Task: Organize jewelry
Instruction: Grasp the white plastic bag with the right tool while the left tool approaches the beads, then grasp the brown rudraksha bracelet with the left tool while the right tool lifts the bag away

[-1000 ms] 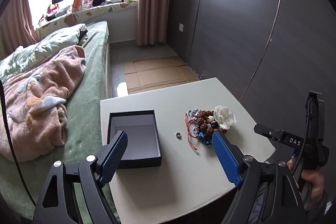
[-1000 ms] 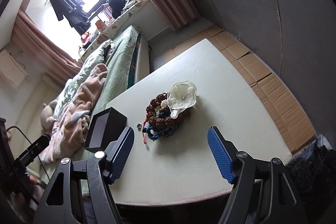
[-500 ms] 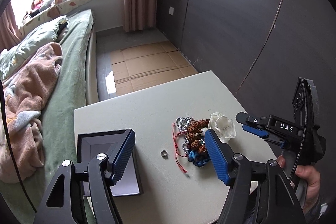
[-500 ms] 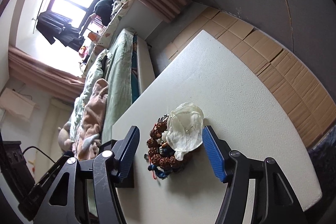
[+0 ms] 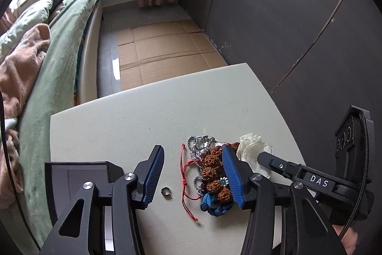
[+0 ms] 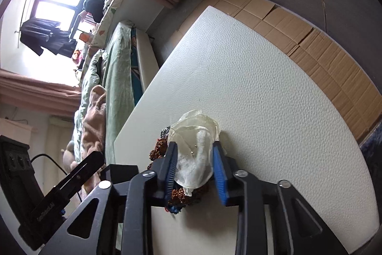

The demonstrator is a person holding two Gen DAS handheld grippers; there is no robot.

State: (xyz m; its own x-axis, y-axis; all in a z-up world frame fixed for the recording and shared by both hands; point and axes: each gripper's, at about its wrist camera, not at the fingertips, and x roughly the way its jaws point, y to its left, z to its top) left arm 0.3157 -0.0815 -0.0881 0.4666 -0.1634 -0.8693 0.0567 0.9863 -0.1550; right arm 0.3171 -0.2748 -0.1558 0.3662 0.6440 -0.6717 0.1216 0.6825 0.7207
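Note:
A jewelry pile lies on the white table [image 5: 148,116]: brown bead bracelets [image 5: 212,173], a silver chain [image 5: 199,147], a red cord [image 5: 183,181], blue cord [image 5: 214,206], a small ring [image 5: 166,191] and a white sheer pouch [image 5: 253,151]. An open black box [image 5: 71,173] sits at the left. My left gripper [image 5: 193,179] is open, hovering low over the red cord and beads. My right gripper [image 6: 194,170] straddles the white pouch [image 6: 194,149], its blue pads close on both sides of it; the beads [image 6: 158,149] lie beneath.
A bed with green cover [image 5: 52,78] and pink blanket borders the table's left side. Flattened cardboard [image 5: 162,56] covers the floor beyond the table. A dark wall [image 5: 286,16] stands on the right. The table's far half [image 6: 250,78] is bare.
Both grippers have moved forward and down to the pile. The right gripper's jaws have narrowed around the white pouch. The left gripper now hangs over the beads and red cord.

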